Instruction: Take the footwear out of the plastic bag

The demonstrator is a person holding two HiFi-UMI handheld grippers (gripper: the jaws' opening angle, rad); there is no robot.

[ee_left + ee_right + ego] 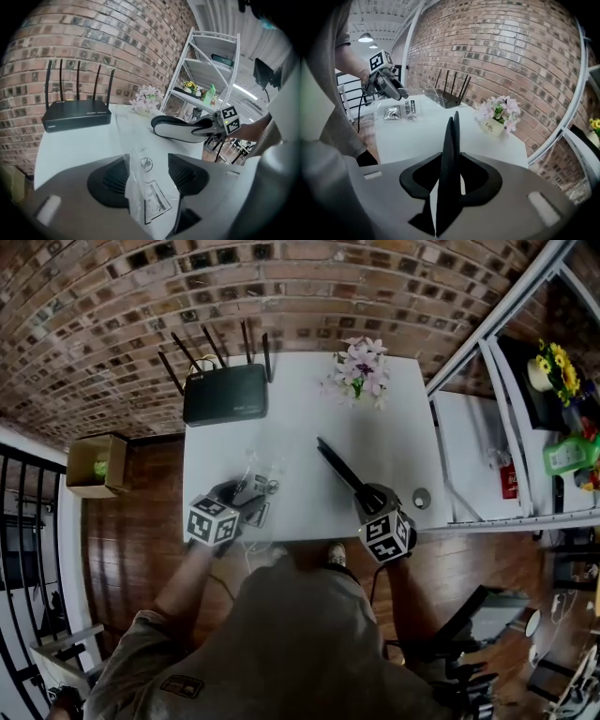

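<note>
our left tongs (147, 174) stood released, pads apart, with the clear plastic bag (143, 190) loose between them at the near edge of the white bench (300, 418). our right tongs (451, 176) were clenched on one end of a flat black shoe (451, 140). the shoe was out of the bag, held edge-up above the bench, well to the bag's right. a black router (225, 393) and pink flowers (359, 367) sat along the bench's far side.
</note>
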